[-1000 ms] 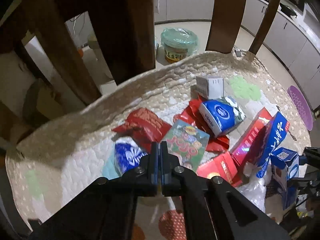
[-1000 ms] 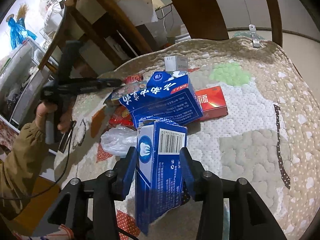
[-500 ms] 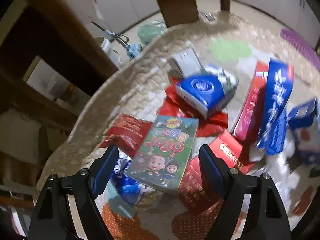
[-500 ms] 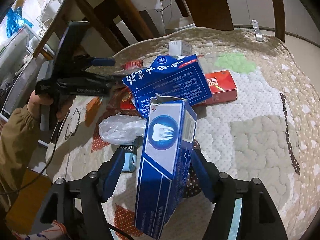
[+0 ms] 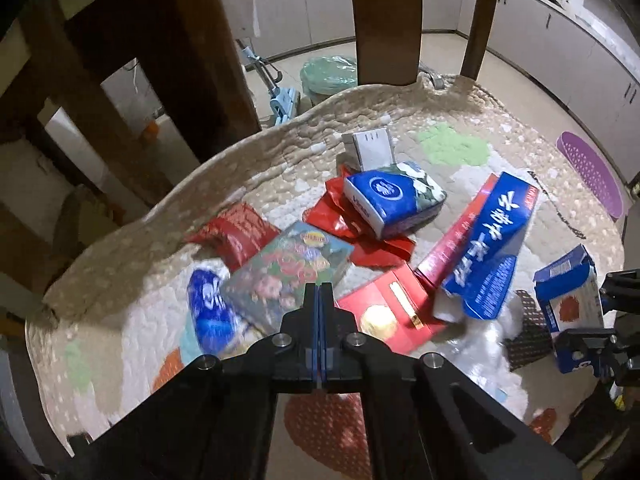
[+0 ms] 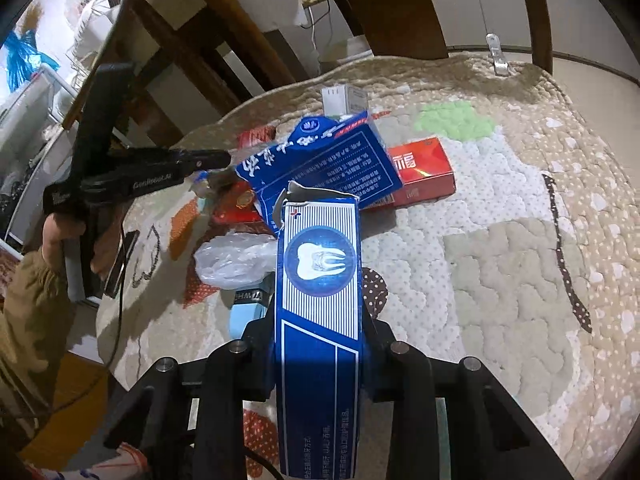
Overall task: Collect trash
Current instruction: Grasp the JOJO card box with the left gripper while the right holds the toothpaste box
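Observation:
Trash lies piled on a quilted table cloth (image 5: 460,112): a cartoon box (image 5: 288,272), a blue tissue pack (image 5: 394,200), a long blue carton (image 5: 492,248), red boxes (image 5: 392,316), wrappers and a clear plastic bag (image 6: 236,260). My left gripper (image 5: 319,292) hovers over the cartoon box's near edge, its jaws closing fully together with nothing between them. It also shows at the left in the right wrist view, left gripper (image 6: 224,159). My right gripper (image 6: 318,320) has its jaws closing on a blue toothpaste box (image 6: 320,272), pads pressing its sides. In the left wrist view that toothpaste box (image 5: 568,300) stands at the right edge.
Dark wooden chair backs (image 5: 384,20) rise at the table's far edge. A covered green tub (image 5: 330,74) and a purple mat (image 5: 592,172) lie on the floor beyond. A small white box (image 5: 370,148) stands behind the pile. A person's hand (image 6: 60,232) holds the left gripper.
The left jaws opened wide over the cartoon box, then shut again empty as the hand shifted. The right jaws widened and closed again; the toothpaste box now shows its tooth face upward.

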Action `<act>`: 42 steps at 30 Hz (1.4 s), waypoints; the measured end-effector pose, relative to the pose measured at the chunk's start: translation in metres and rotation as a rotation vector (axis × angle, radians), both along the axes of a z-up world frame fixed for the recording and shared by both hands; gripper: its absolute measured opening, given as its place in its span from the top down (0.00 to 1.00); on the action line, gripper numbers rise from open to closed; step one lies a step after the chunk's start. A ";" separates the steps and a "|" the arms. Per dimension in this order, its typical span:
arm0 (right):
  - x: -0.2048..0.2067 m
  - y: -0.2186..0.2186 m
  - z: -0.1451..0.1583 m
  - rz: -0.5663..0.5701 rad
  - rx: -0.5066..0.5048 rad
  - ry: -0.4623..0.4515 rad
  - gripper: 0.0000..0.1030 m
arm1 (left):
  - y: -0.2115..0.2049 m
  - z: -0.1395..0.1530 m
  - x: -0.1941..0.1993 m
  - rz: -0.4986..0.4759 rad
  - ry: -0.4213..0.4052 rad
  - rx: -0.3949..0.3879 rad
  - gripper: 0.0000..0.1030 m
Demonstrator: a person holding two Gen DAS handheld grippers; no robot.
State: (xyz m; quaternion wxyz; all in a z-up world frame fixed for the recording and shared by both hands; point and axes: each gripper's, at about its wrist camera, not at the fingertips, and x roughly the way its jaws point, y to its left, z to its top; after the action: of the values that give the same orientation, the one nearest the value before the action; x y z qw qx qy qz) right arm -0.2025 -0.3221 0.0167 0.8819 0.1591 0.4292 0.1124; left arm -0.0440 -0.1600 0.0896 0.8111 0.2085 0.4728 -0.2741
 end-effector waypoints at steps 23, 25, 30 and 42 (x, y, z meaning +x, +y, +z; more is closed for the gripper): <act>-0.003 -0.009 -0.004 -0.043 0.018 0.053 0.66 | 0.001 -0.053 0.063 -0.140 0.087 0.082 0.20; 0.000 -0.009 -0.007 -0.046 0.016 0.064 0.66 | 0.011 -0.046 0.061 -0.108 0.080 0.032 0.37; 0.005 -0.006 -0.007 -0.034 0.005 0.064 0.58 | 0.018 -0.038 0.044 -0.077 0.050 -0.007 0.45; -0.004 0.005 -0.008 -0.014 -0.031 0.066 0.44 | 0.000 -0.040 0.041 -0.021 0.077 -0.072 0.28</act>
State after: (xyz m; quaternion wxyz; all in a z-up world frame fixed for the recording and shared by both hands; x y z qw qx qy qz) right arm -0.2060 -0.3167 0.0088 0.8704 0.1522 0.4587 0.0943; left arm -0.0027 -0.1602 0.0494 0.7963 0.1734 0.4914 -0.3072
